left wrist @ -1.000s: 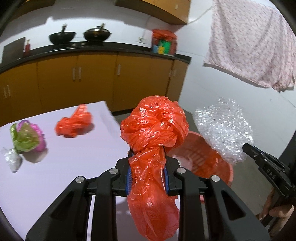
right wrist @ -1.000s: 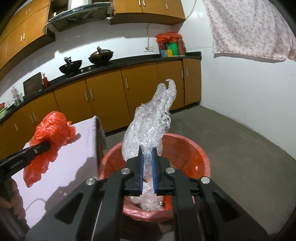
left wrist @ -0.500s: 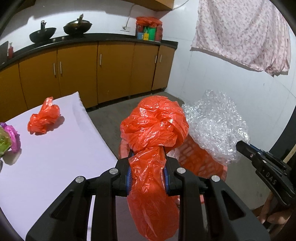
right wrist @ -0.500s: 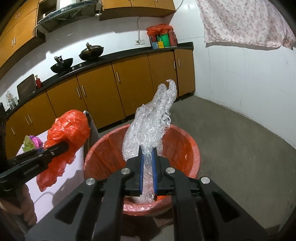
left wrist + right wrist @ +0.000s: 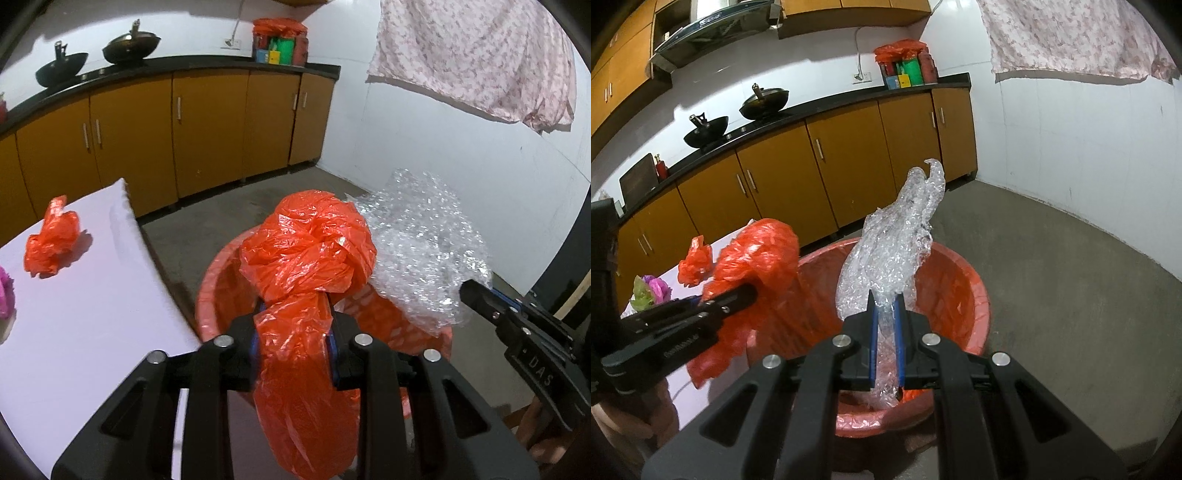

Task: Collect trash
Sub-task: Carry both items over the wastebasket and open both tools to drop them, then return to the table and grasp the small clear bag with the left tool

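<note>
My left gripper (image 5: pixel 293 325) is shut on a crumpled orange plastic bag (image 5: pixel 306 251) and holds it over the near rim of the red bin (image 5: pixel 210 291). My right gripper (image 5: pixel 886 314) is shut on a wad of clear bubble wrap (image 5: pixel 890 251) above the red bin (image 5: pixel 964 280). The bubble wrap also shows in the left wrist view (image 5: pixel 424 243). The orange bag also shows in the right wrist view (image 5: pixel 757 251). A second orange bag (image 5: pixel 51 236) lies on the white table (image 5: pixel 92 314).
A pink and green wrapper (image 5: pixel 650 290) lies on the table's left part. Brown kitchen cabinets (image 5: pixel 207 125) with a black counter and two woks (image 5: pixel 764 101) run along the back wall. A floral cloth (image 5: pixel 476 55) hangs on the right wall. The floor (image 5: pixel 1071 295) is grey concrete.
Both grippers have moved from the table side toward the red bin, each still holding its load. The orange bag now hangs over the bin's rim.
</note>
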`<state>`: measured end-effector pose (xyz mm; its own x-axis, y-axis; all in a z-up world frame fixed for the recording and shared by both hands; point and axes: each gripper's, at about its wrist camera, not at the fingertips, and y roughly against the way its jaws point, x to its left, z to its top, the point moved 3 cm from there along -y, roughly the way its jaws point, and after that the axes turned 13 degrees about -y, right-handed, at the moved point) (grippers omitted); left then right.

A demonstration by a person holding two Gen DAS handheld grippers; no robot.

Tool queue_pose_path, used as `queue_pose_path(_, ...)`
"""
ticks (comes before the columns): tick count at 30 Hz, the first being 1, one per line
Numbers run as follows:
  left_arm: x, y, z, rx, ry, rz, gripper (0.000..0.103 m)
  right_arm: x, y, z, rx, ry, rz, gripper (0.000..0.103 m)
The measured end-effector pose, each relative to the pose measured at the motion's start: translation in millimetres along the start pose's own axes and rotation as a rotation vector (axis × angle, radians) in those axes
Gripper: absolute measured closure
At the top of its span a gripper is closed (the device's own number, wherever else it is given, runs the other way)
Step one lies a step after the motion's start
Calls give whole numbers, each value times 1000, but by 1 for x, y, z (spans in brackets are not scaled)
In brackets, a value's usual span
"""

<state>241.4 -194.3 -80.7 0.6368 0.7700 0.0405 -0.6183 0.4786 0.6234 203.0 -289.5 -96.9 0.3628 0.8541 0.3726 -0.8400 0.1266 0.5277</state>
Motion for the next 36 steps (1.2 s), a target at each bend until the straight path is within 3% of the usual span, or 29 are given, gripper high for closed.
queue_pose_path(3, -2, -4, 0, 12, 4, 1, 56, -1, -6, -2, 19, -11, 8, 86)
queue_pose_path(5, -1, -2, -2, 8, 10, 5, 52, -2, -5, -5, 20, -17, 8, 65)
queue_pose_path(6, 1, -2, -3, 8, 12, 10, 50, -4, -4, -6, 13, -18, 5, 63)
queue_pose_path(17, 32, 10, -18, 20, 90, 63, 47, 1, 7, -5, -19, -4, 2, 53)
queue_pose_path(33, 74, 34, -40, 16, 166, 139, 43, 37, 6, -13, 4, 56, 44, 52)
queue_pose_path(36, 89, 47, -48, 8, 177, 174, 38, 43, 6, -13, 8, 66, 53, 52)
